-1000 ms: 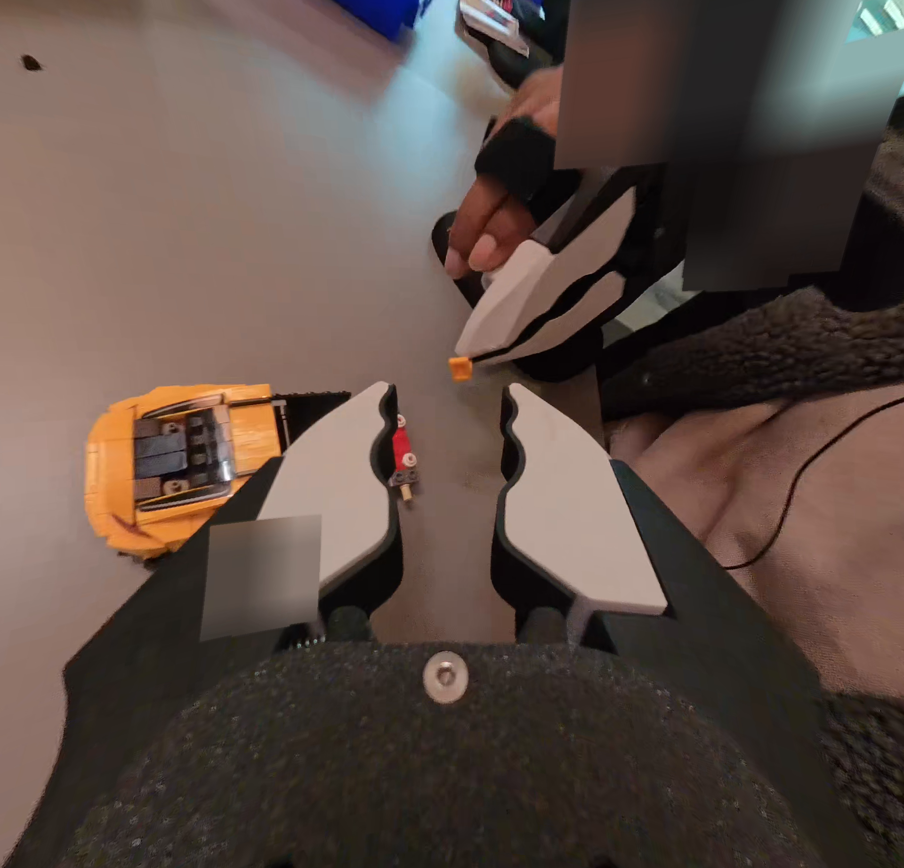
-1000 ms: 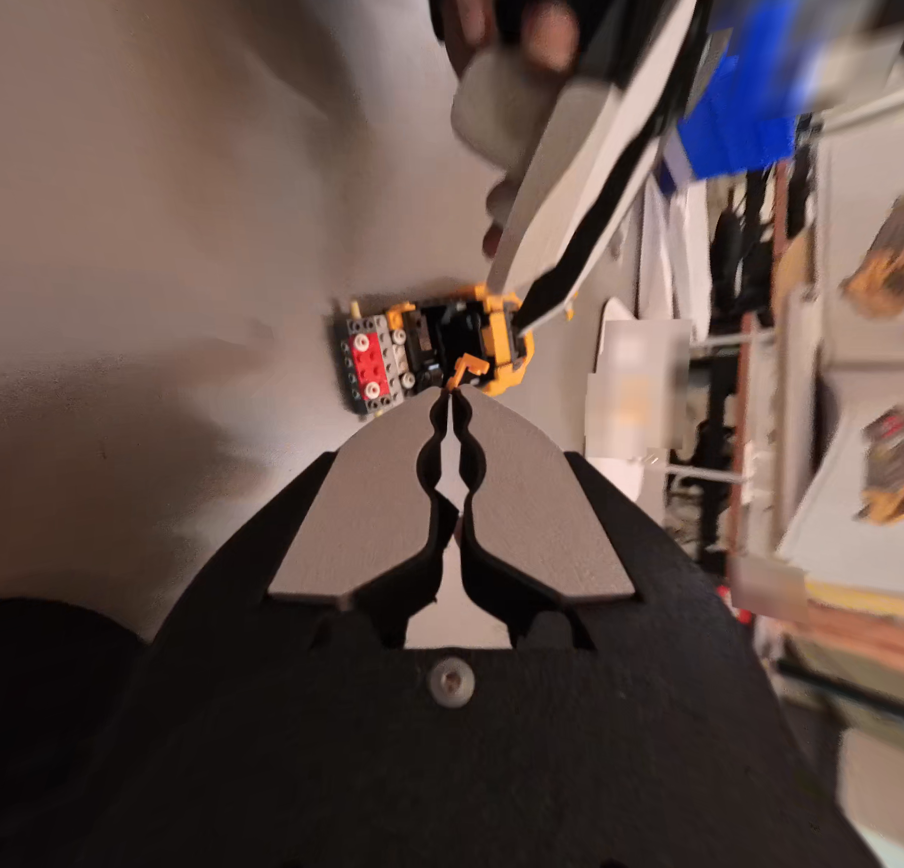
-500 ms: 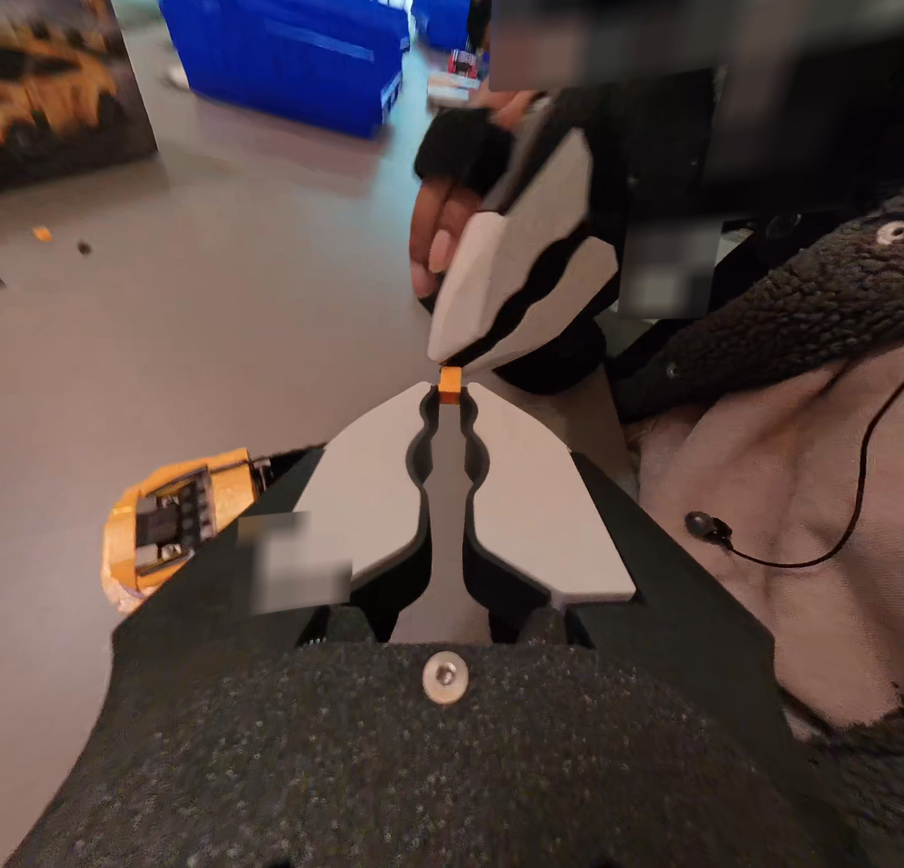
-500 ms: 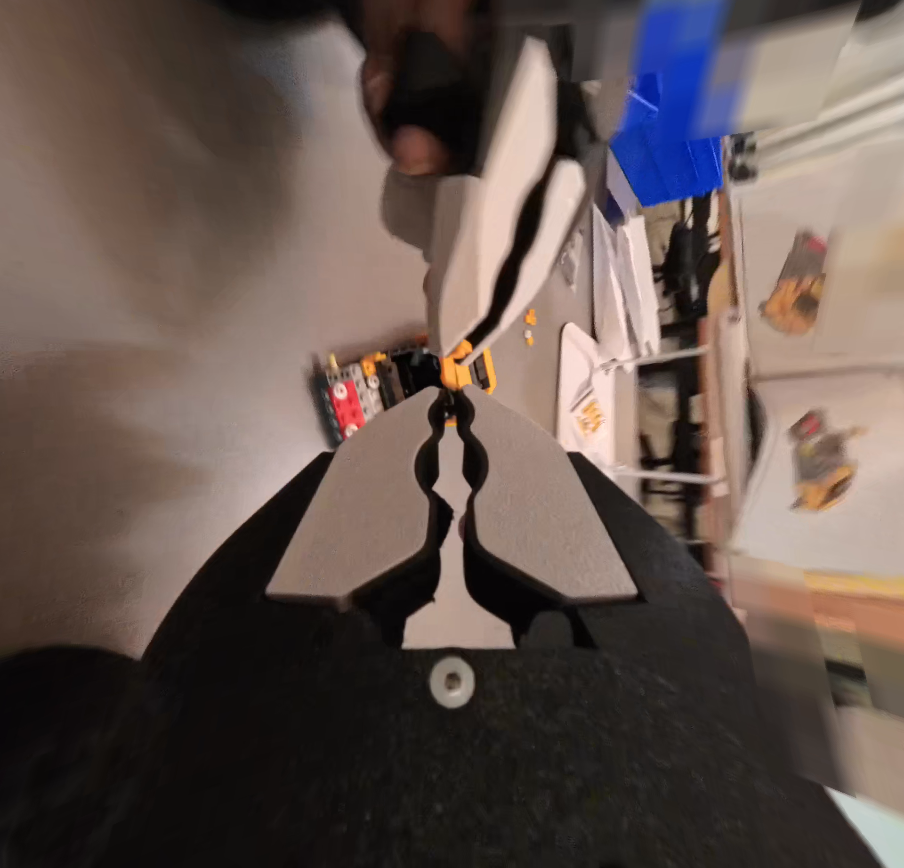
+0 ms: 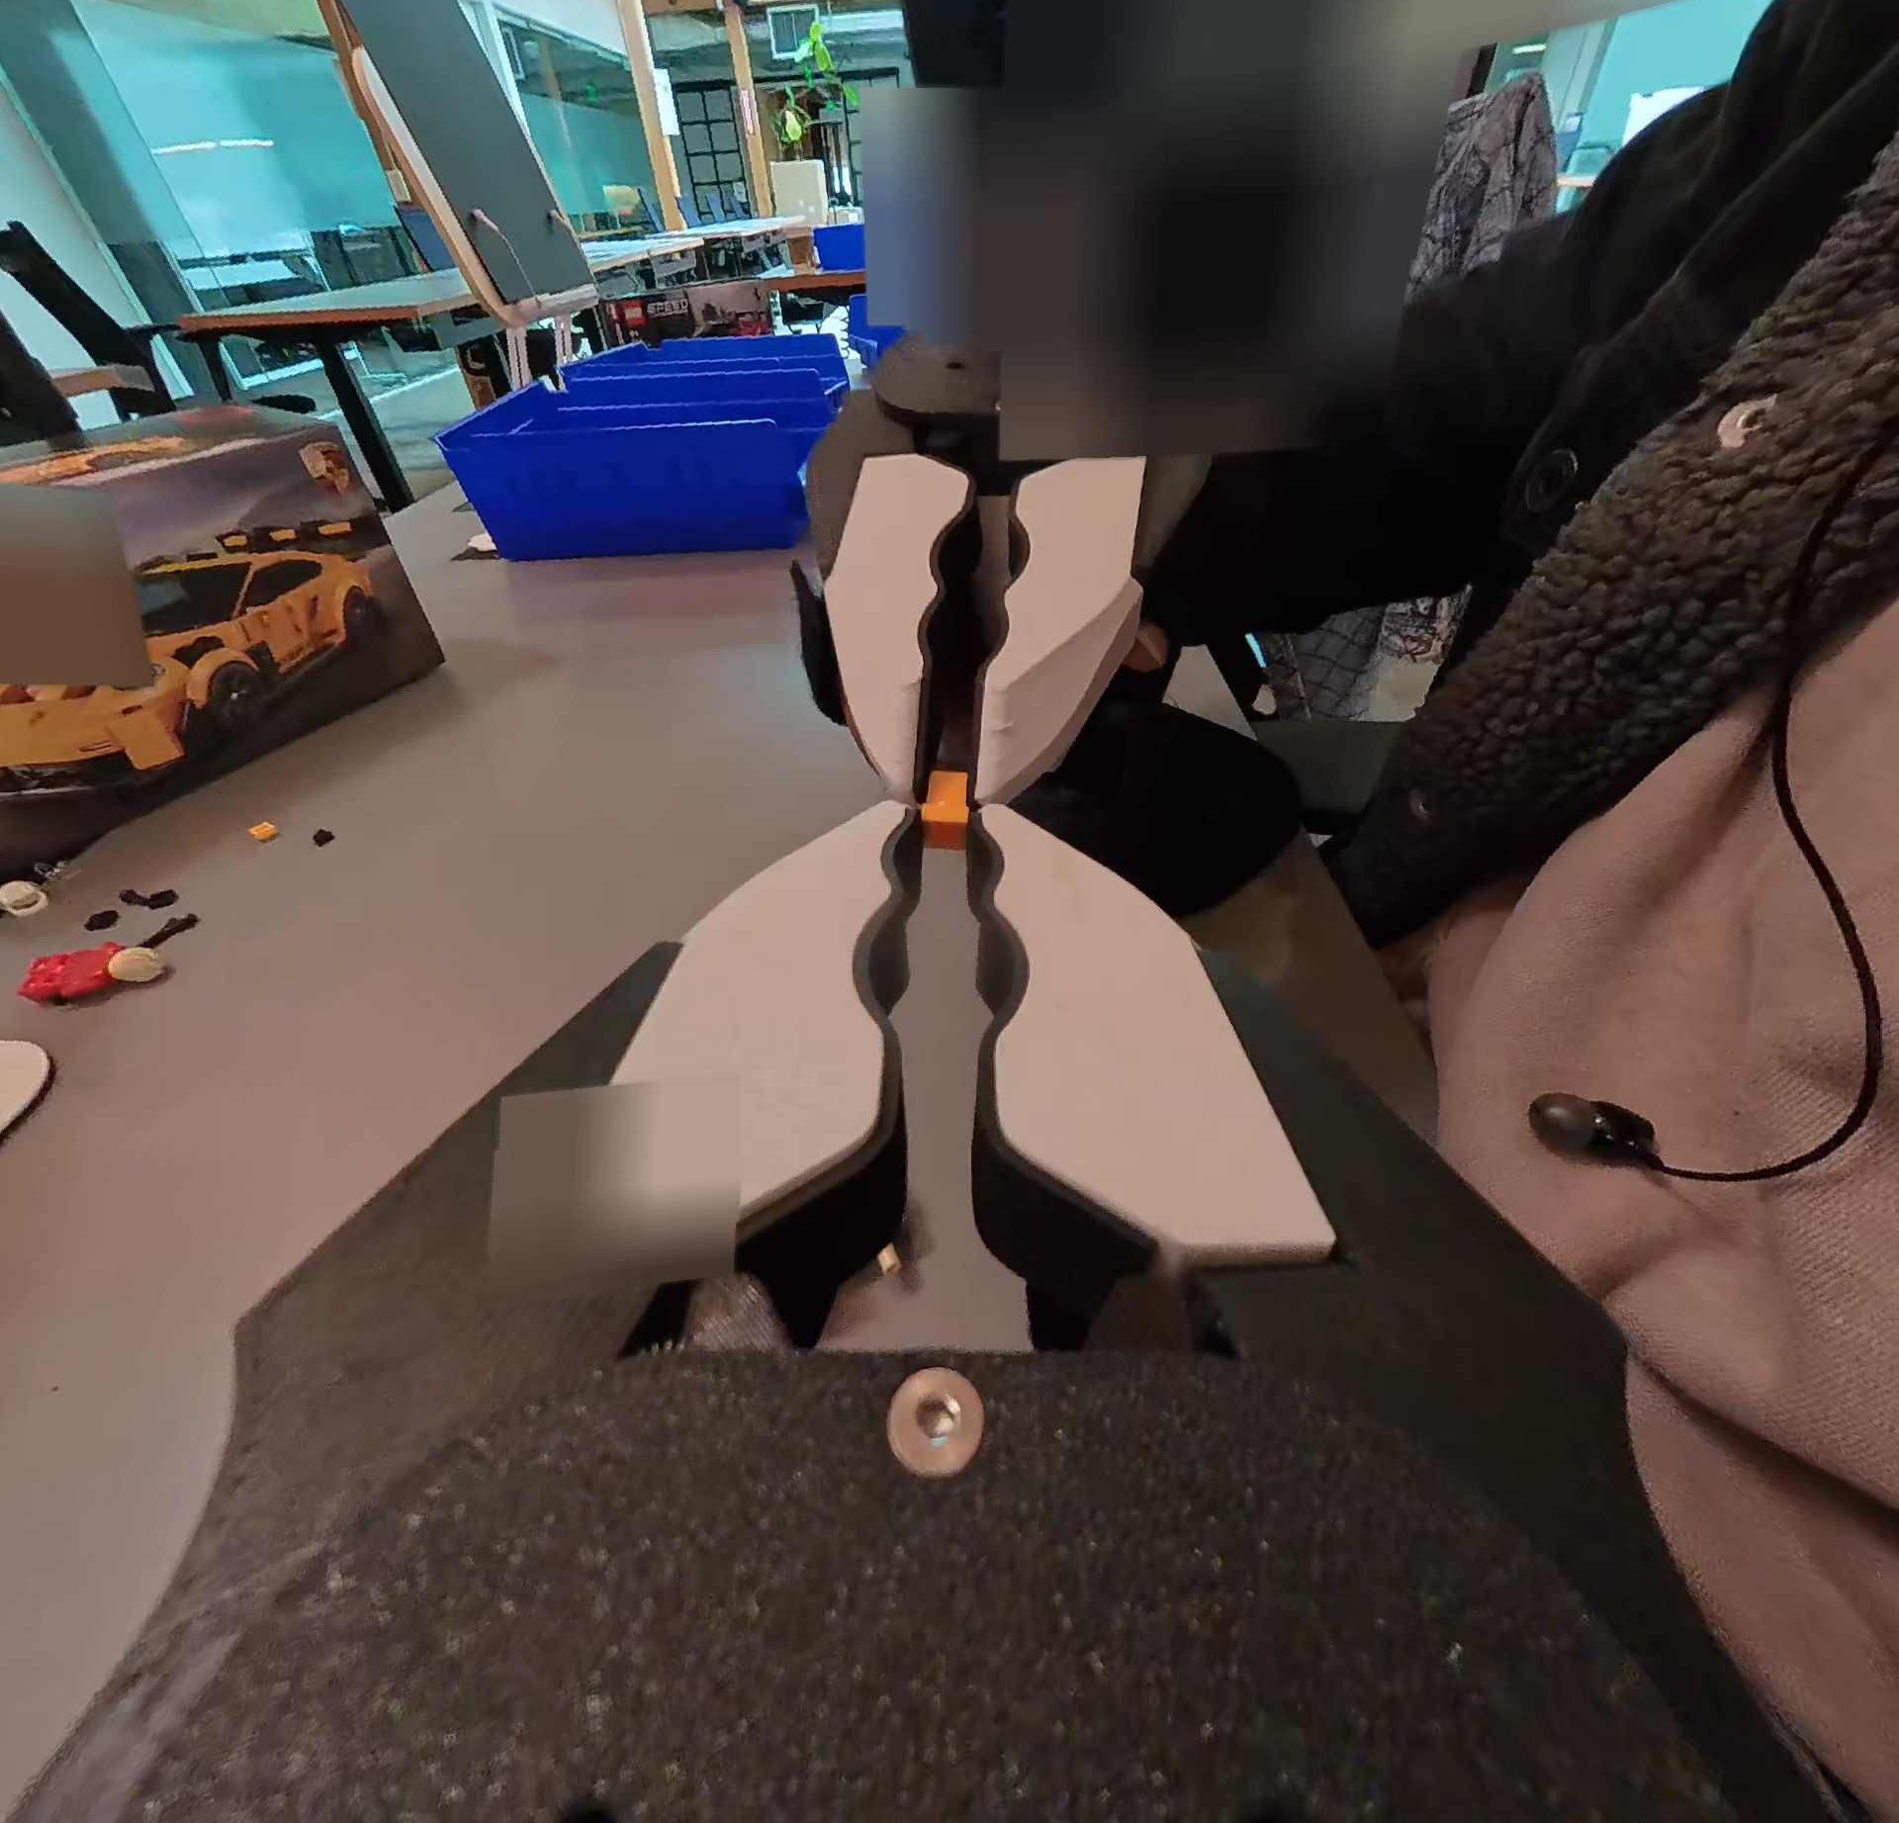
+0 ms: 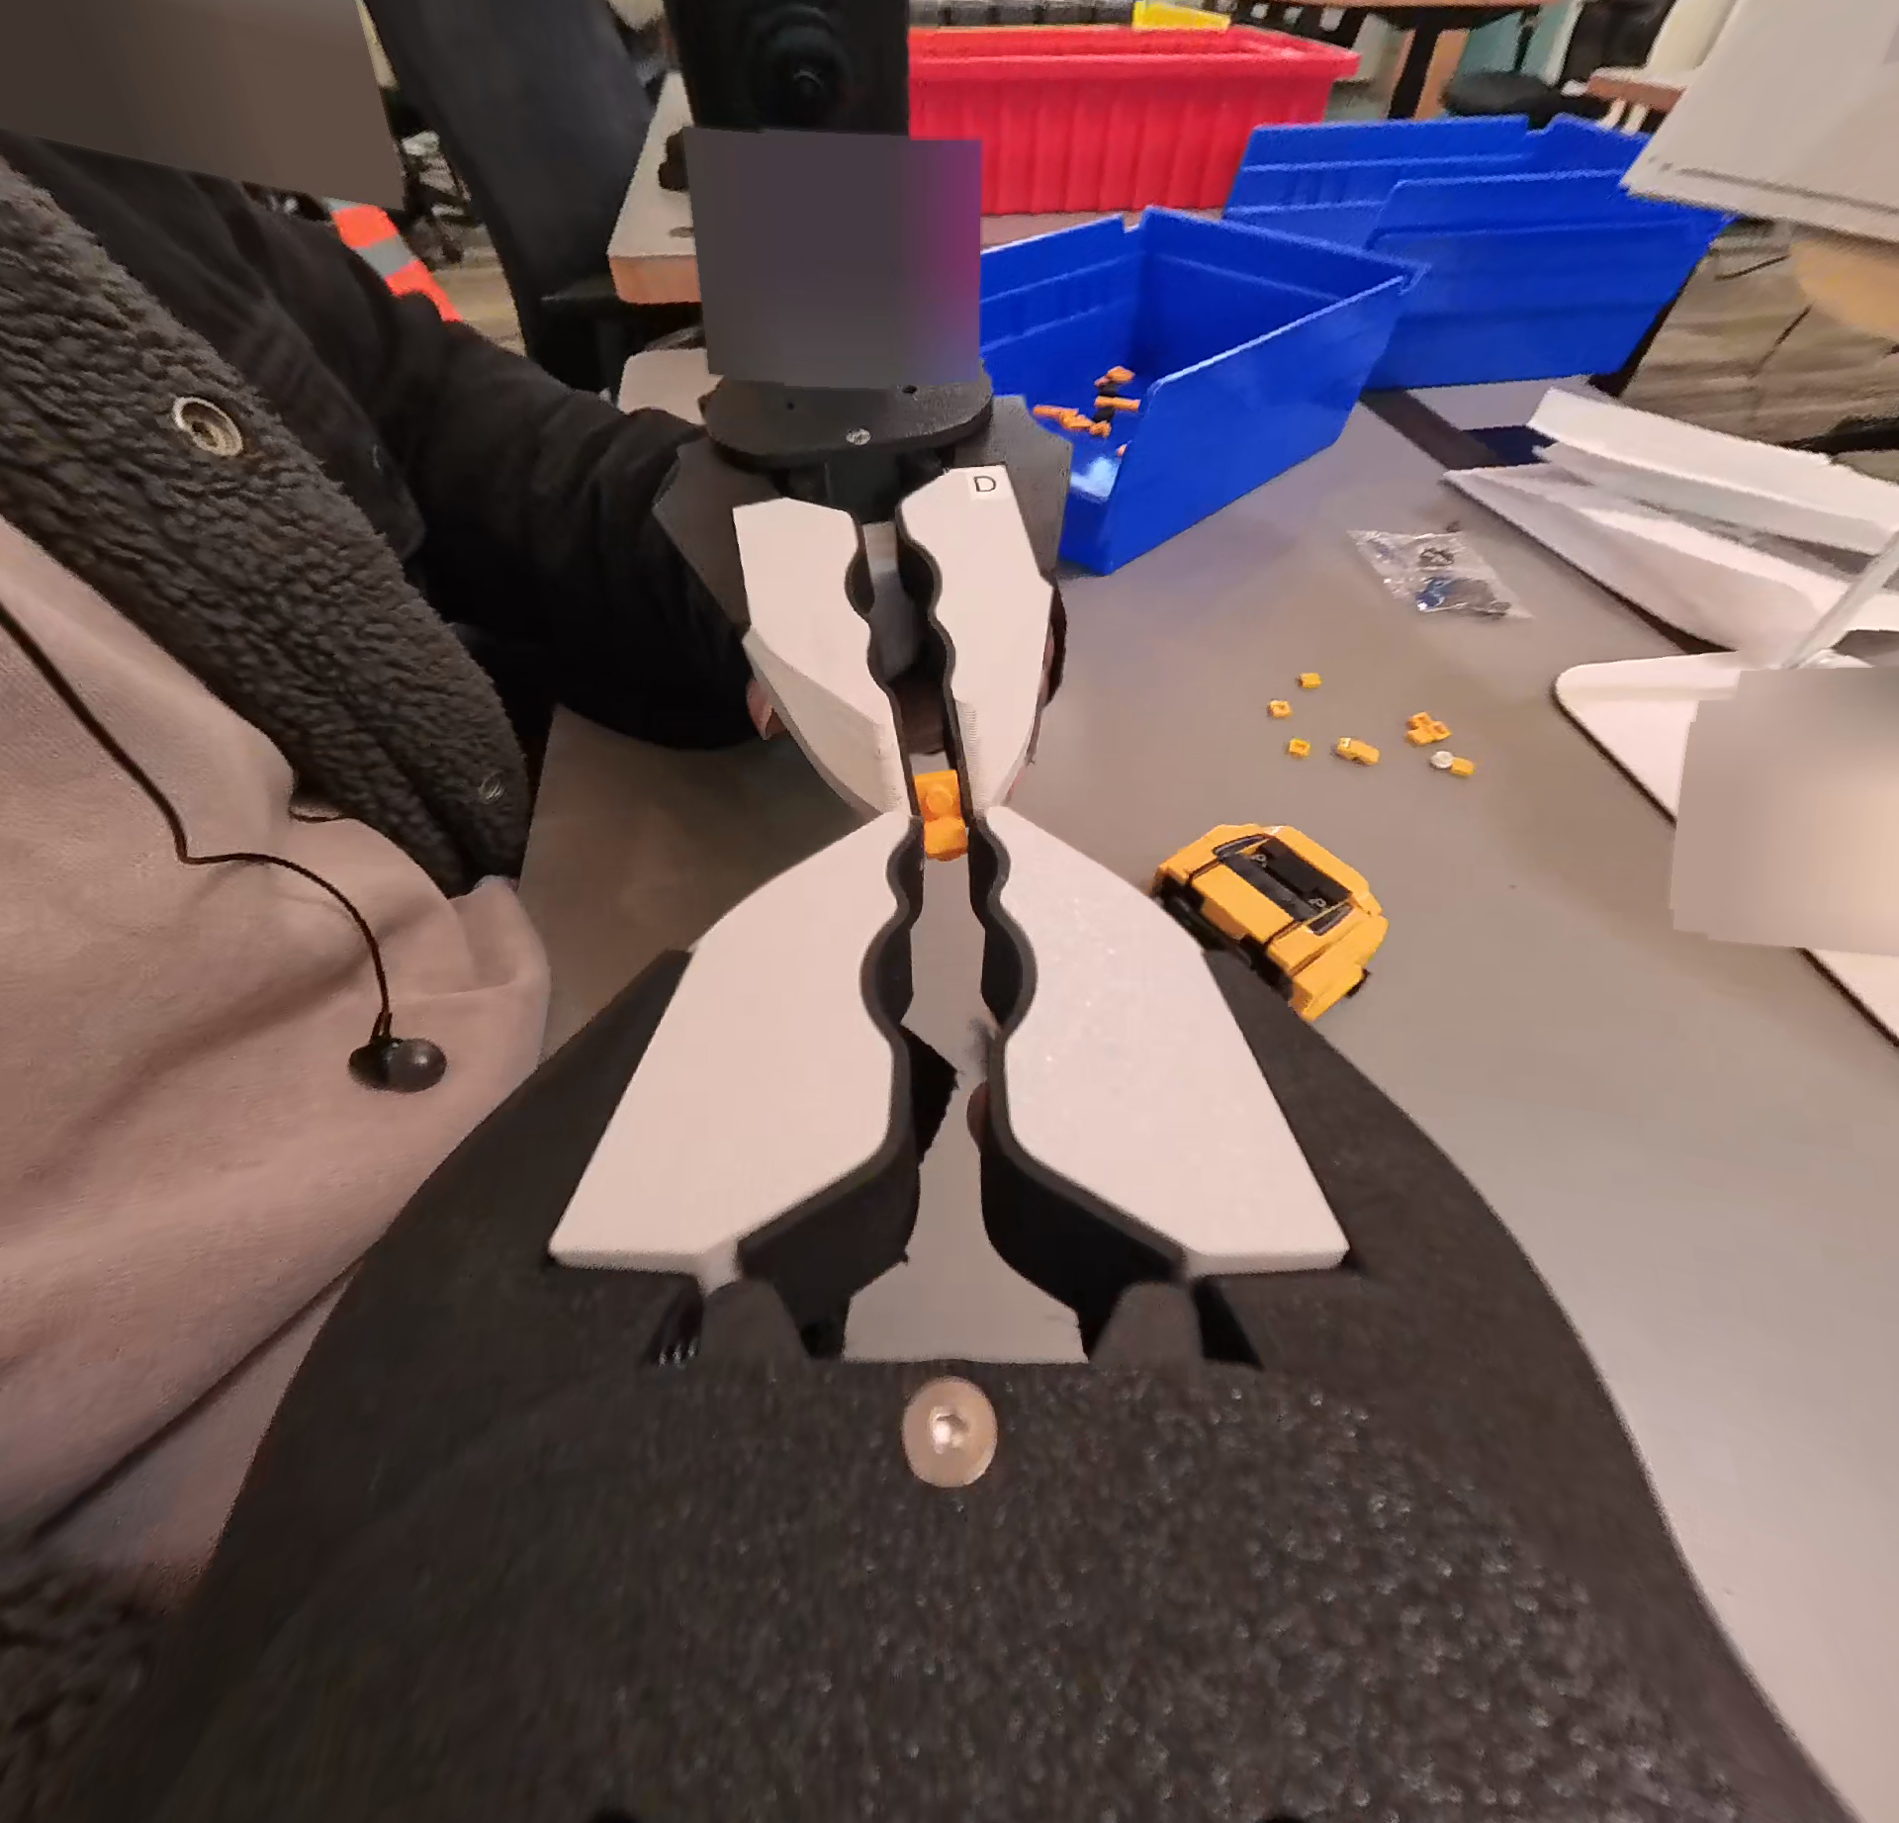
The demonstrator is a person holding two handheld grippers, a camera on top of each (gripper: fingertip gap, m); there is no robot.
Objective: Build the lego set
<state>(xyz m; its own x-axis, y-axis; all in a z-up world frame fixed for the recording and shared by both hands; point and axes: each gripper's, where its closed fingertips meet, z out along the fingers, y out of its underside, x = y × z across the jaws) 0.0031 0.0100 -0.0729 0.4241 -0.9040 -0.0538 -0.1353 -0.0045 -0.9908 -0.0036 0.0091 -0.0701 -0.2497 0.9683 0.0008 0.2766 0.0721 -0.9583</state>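
Both tools, left tool [image 5: 943,828] and right tool [image 6: 940,828], pinch one small orange brick [image 5: 945,816] above the tabletop [image 5: 575,746]. I judge one should hold steady while the other lets go slowly.

**Orange against grey and blue**

An orange brick [image 5: 944,816] is showing between pale grey fingers [image 5: 781,1034] edged in black. A yellow-and-black toy car [image 6: 1274,910] is lying on the grey bench [image 6: 1541,1106], with blue bins [image 6: 1213,376] and a red bin [image 6: 1120,109] glowing behind.

Blue bins [image 5: 637,479], red bin [image 6: 1120,109], printed box [image 5: 206,602], grey table [image 5: 534,746]
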